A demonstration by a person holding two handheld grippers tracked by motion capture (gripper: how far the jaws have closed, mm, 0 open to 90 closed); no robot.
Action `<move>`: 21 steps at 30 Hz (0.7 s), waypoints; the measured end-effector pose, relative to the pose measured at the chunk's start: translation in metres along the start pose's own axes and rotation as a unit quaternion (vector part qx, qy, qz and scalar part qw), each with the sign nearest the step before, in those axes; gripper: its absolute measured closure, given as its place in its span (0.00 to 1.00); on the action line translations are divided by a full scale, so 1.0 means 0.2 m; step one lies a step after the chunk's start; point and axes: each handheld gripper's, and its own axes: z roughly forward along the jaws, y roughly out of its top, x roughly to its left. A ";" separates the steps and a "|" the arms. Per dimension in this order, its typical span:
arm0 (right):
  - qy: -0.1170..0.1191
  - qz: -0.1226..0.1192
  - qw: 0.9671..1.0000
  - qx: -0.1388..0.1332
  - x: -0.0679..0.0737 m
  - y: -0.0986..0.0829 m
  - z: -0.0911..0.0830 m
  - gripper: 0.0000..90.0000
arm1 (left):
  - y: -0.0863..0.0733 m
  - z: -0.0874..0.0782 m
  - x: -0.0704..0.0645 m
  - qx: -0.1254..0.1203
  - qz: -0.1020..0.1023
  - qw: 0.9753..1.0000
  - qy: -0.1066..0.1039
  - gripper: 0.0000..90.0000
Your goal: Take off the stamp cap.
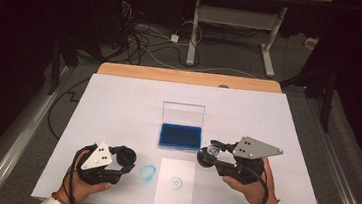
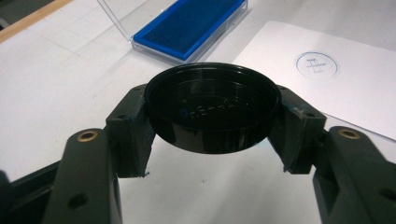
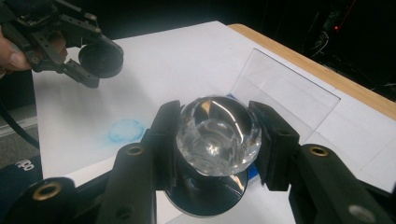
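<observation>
A black round cap (image 2: 212, 100) sits open side up between the pads of my left gripper (image 2: 212, 126), which is shut on it, low over the table's front left (image 1: 124, 159). My right gripper (image 3: 217, 140) is shut on the clear faceted knob (image 3: 218, 133) of a stamp with a black round base (image 3: 205, 198), held just right of the blue ink pad (image 1: 180, 136). In front lies a white paper sheet (image 1: 174, 197) bearing a faint blue round stamp mark (image 1: 175, 182).
The ink pad's clear lid (image 1: 183, 113) stands upright behind it. A blue ink smudge (image 1: 147, 172) marks the white table cover (image 1: 118, 106) between the left gripper and the paper. Beyond the table's far wooden edge (image 1: 189, 77) are cables and desk legs.
</observation>
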 end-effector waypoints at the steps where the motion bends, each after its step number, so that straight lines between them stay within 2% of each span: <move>1: 0.001 0.000 1.000 0.001 0.00 0.00 0.00 0.63 | -0.01 -0.01 0.01 -0.001 -0.002 1.000 0.001 0.41; 5: 0.001 -0.005 1.000 0.004 0.00 0.00 0.01 0.63 | -0.04 -0.03 0.02 -0.003 -0.013 1.000 0.005 0.41; 13: -0.002 -0.008 1.000 0.010 -0.01 0.01 0.02 0.63 | -0.08 -0.07 0.03 -0.004 -0.017 1.000 0.016 0.41; 21: 0.001 -0.017 1.000 0.016 -0.01 0.02 0.05 0.63 | -0.10 -0.07 0.04 0.007 -0.023 0.999 0.022 0.41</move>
